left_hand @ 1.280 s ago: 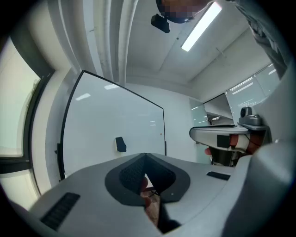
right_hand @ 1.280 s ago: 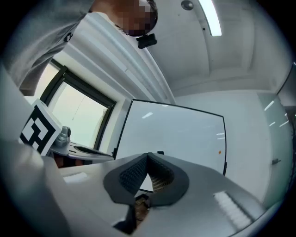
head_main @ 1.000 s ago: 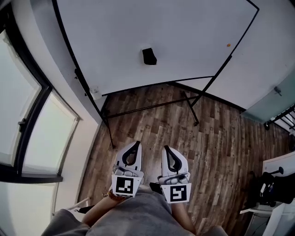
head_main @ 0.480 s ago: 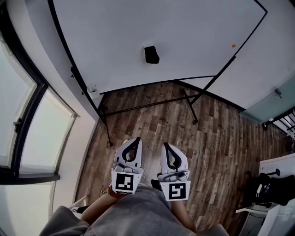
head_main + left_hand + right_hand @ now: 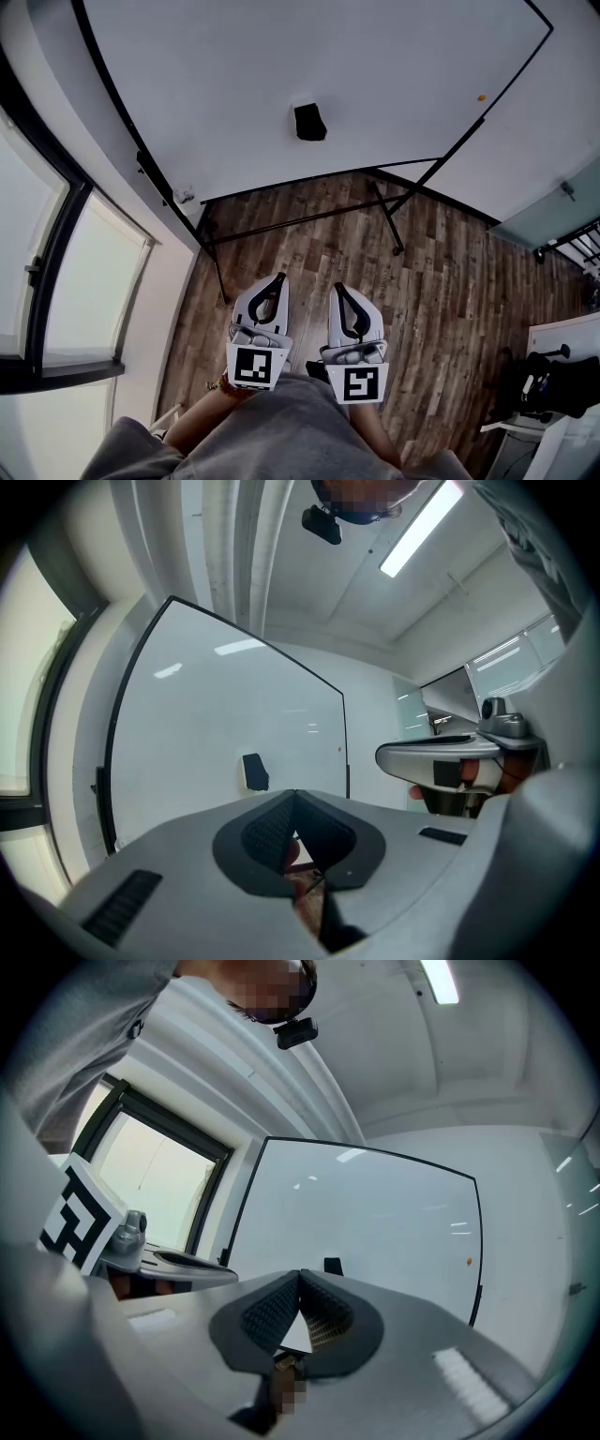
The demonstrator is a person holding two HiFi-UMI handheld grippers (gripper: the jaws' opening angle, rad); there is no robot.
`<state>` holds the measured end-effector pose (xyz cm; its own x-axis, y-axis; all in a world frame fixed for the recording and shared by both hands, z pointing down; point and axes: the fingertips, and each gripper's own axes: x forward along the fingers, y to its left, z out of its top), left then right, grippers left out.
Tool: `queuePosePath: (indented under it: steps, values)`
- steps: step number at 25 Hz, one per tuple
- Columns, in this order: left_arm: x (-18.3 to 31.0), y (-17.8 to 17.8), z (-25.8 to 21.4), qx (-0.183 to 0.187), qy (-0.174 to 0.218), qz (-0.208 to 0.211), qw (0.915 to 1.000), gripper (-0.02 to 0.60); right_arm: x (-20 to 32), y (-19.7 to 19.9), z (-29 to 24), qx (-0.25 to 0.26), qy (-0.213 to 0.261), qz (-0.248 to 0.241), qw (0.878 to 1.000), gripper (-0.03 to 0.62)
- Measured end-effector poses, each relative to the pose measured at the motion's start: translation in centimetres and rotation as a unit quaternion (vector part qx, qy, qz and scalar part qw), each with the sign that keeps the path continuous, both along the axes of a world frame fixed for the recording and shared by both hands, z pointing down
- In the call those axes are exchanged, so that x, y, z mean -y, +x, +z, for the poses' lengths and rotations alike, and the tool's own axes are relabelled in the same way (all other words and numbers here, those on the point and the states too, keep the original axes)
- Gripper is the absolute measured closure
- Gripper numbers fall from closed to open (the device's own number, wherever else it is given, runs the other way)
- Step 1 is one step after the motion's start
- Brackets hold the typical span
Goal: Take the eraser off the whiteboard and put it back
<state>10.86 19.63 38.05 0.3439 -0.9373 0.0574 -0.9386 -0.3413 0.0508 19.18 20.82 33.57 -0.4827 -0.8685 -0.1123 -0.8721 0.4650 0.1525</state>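
We hold the left gripper (image 5: 278, 279) and right gripper (image 5: 338, 288) side by side, claws pressed together, empty. The eraser (image 5: 309, 122) sits near the whiteboard's (image 5: 394, 66) bottom edge, seemingly upright.

The small black block eraser (image 5: 309, 122) clings flat to the large white black-framed whiteboard (image 5: 394, 75), near its middle.

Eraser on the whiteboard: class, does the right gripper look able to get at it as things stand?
Probably not yet: the eraser sits on the whiteboard well ahead of the right gripper, whose jaws are shut. Nothing seems to block the way there.
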Motion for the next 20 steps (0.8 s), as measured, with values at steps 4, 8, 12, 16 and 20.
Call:
queuePosePath:
  steps: [4,8,12,16,20]
  values:
    - [2.1,-0.2,0.0,0.007,0.002,0.0,1.0,0.575,2.2,-0.4,-0.3,-0.01,0.005,-0.005,1.0,0.582]
    - [4.3,-0.7,0.1,0.003,-0.003,-0.005,1.0,0.575,4.6,-1.1,-0.7,-0.013,0.009,-0.005,1.0,0.582]
    - [6.4,-1.3,-0.2,0.006,-0.004,-0.005,1.0,0.575,6.7,-1.6,-1.1,-0.017,0.013,-0.004,1.0,0.582]
    - [8.5,-2.0,0.1,0.022,-0.006,-0.014,0.9996,0.575,8.8,-1.8,-1.2,-0.019,0.011,0.004,1.0,0.582]
    - [10.4,-2.6,0.1,0.016,-0.013,-0.012,0.9997,0.575,10.9,-2.3,-0.9,-0.026,0.003,0.011,1.0,0.582]
